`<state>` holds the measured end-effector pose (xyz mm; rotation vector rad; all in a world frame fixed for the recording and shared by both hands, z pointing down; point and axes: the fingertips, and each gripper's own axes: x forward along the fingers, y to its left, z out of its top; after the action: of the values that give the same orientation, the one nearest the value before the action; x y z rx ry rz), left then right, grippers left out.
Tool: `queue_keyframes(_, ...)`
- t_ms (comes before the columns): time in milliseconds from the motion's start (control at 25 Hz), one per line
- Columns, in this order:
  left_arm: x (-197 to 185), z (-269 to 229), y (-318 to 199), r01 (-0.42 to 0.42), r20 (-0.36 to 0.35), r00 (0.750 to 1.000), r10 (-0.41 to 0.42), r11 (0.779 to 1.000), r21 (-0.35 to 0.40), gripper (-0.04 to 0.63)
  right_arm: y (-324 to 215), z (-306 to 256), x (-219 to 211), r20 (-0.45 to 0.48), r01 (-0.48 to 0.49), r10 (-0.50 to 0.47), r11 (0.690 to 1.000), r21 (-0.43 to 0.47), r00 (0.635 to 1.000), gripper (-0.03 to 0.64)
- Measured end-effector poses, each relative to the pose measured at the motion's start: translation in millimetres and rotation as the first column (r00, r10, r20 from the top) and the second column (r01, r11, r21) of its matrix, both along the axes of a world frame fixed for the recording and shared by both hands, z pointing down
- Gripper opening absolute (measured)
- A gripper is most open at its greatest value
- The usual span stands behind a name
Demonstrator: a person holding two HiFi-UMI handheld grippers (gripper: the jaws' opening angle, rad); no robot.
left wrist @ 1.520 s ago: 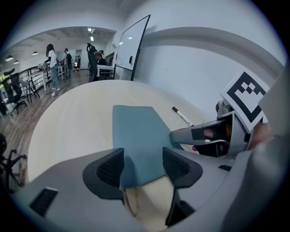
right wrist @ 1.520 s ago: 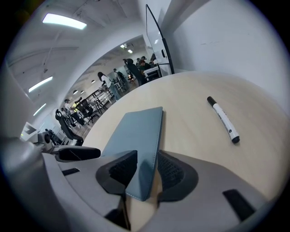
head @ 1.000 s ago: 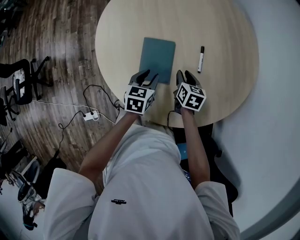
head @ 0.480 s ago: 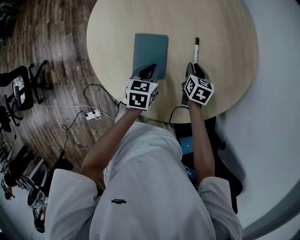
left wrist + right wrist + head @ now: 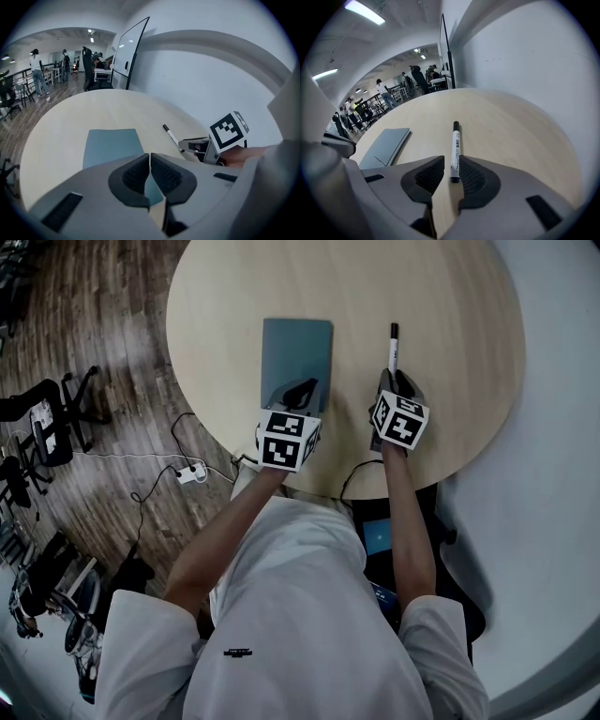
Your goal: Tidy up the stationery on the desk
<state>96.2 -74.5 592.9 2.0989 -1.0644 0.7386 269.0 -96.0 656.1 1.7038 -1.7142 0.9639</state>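
Observation:
A blue-grey notebook (image 5: pixel 297 351) lies flat on the round wooden table (image 5: pixel 450 324). To its right lies a white marker with a black cap (image 5: pixel 393 345), pointing away from me. My left gripper (image 5: pixel 302 390) hovers over the notebook's near edge; in the left gripper view its jaws (image 5: pixel 150 164) are shut with nothing in them, above the notebook (image 5: pixel 110 145). My right gripper (image 5: pixel 395 382) is at the marker's near end. In the right gripper view it (image 5: pixel 450 172) stands open, with the marker's (image 5: pixel 455 147) near tip lying between the pads on the table.
The table's near edge runs just below both grippers. On the wood floor to the left are a power strip with cables (image 5: pixel 187 470) and office chairs (image 5: pixel 42 418). A whiteboard (image 5: pixel 131 51) stands beyond the table against a white wall, with people far off.
The right gripper has moved forward and to the right until its jaws straddle the marker's near end. The left gripper has stayed at the notebook's near edge.

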Motion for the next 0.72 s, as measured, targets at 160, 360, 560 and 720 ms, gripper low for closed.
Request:
queue_keyframes(160, 4, 7, -2, -0.01, 0.012, 1.0, 0.01, 1.0, -0.017, 0.028, -5, 12, 3, 0.001, 0.004, -0.004, 0.999, -0.031, 1.0, 0.118)
queue_keyframes(360, 6, 14, 5, -0.018, 0.022, 1.0, 0.019, 0.999, -0.036, 0.028, -3, 15, 9, 0.017, -0.016, 0.016, 0.999, -0.044, 1.0, 0.092)
queue_keyframes(560, 5, 17, 8, -0.014, 0.026, 1.0, 0.015, 0.999, -0.038, 0.028, -4, 7, 9, 0.033, -0.03, 0.03, 0.999, -0.017, 0.999, 0.091)
queue_keyframes(720, 1, 13, 9, -0.002, 0.02, 1.0, 0.003, 1.0, -0.031, 0.028, 1, -4, 5, 0.036, -0.031, 0.03, 0.999, 0.013, 0.999, 0.091)
